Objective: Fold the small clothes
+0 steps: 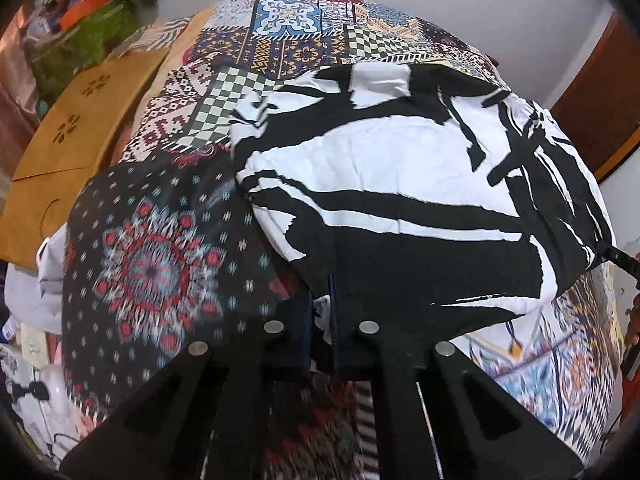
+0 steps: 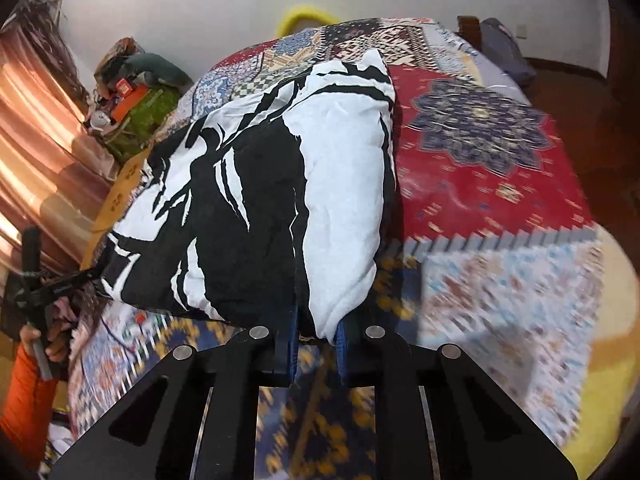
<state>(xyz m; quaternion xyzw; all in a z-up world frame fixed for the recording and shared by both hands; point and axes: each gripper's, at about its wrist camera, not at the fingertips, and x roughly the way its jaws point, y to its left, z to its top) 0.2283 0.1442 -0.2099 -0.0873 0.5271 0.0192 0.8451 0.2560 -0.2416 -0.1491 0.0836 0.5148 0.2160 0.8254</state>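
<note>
Left wrist view: the left gripper (image 1: 323, 322) is clamped on the near edge of a black-and-white garment (image 1: 400, 184), which lies spread over a patchwork bedspread (image 1: 280, 40) — the nearer cloth is blurred, so I cannot tell how much fabric is pinched.

Right wrist view: the right gripper (image 2: 318, 336) pinches a bunched white fold of the same garment (image 2: 272, 184), which lies on the bedspread (image 2: 480, 140). At far left, a hand (image 2: 44, 340) in an orange sleeve (image 2: 28, 400) holds the other gripper's handle.

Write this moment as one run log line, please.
left gripper: shut on black-and-white garment | right gripper: shut on garment | surface: patterned bedspread
</note>
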